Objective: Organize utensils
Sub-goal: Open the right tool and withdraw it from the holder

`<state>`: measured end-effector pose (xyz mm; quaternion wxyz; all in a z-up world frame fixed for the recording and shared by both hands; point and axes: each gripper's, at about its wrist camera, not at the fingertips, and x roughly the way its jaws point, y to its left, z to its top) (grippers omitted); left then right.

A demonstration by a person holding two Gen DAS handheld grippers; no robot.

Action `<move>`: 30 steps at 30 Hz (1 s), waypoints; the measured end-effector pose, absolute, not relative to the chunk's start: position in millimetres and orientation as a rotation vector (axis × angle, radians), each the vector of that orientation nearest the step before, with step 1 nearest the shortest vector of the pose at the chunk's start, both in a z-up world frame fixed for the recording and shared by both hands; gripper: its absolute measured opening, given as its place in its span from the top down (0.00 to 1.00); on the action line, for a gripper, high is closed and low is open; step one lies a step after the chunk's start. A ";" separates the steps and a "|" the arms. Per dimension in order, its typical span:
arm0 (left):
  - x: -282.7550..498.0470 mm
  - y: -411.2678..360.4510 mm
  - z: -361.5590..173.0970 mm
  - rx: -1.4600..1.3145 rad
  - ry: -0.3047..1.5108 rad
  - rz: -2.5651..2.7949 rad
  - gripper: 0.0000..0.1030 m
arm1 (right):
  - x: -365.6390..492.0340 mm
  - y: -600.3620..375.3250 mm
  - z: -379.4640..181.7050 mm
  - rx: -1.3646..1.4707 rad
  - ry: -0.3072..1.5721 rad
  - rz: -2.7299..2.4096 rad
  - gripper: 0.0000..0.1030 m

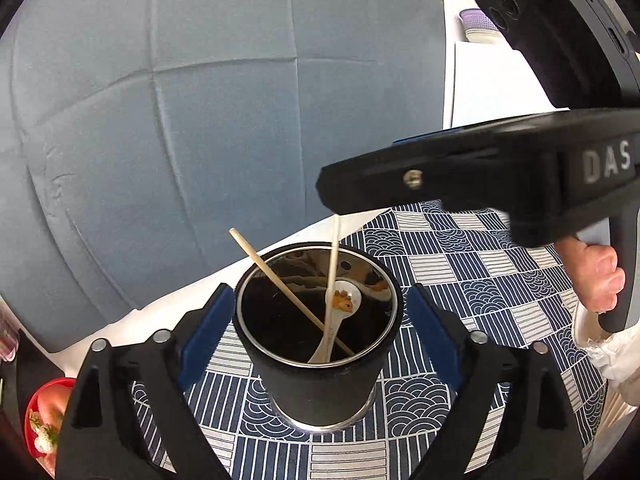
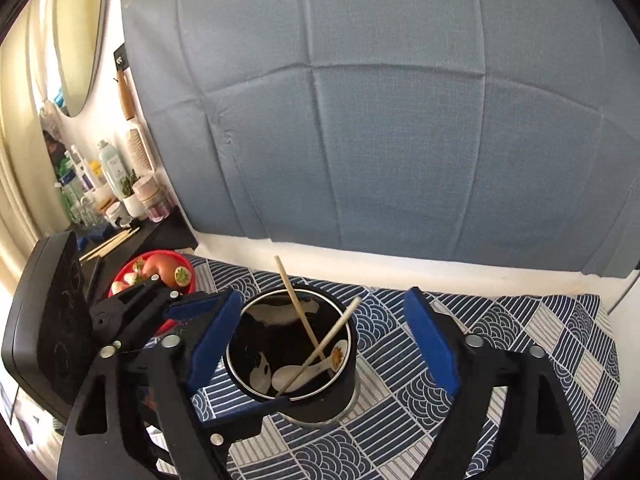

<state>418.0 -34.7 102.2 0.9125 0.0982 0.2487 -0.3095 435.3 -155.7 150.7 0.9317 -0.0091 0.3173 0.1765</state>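
A black metal cup [image 1: 320, 380] stands on the patterned cloth and holds two wooden chopsticks [image 1: 280, 280] and a white ceramic spoon [image 1: 340, 312] with an orange figure. My left gripper [image 1: 320, 312] is open, its blue pads on either side of the cup without squeezing it. My right gripper [image 1: 440, 176] hovers above the cup, seen side-on in the left wrist view. In the right wrist view the right gripper [image 2: 324, 344] is open and empty over the cup [image 2: 292, 360], with the chopsticks [image 2: 296, 308] and the spoon [image 2: 304, 372] inside.
A blue and white patterned cloth [image 2: 520, 320] covers the table. A red bowl of fruit [image 2: 160, 272] sits at the left. A grey-blue padded panel [image 2: 360, 120] stands behind. A shelf with bottles and jars [image 2: 104, 192] is at the far left.
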 end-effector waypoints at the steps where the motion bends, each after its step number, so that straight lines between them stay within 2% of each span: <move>1: 415.5 -31.5 103.4 0.194 0.508 -0.629 0.09 | 431.6 -155.9 153.5 -0.025 0.629 0.350 0.14; 4: 410.1 -19.0 107.0 0.169 0.503 -0.607 0.06 | 421.9 -156.9 158.1 -0.040 0.590 0.334 0.14; 17: 384.0 27.2 102.0 0.171 0.554 -0.503 0.06 | 386.7 -165.6 158.8 -0.026 0.565 0.318 0.10; 30: 348.4 49.1 64.3 0.210 0.652 -0.482 0.06 | 343.1 -148.7 143.4 -0.077 0.557 0.376 0.08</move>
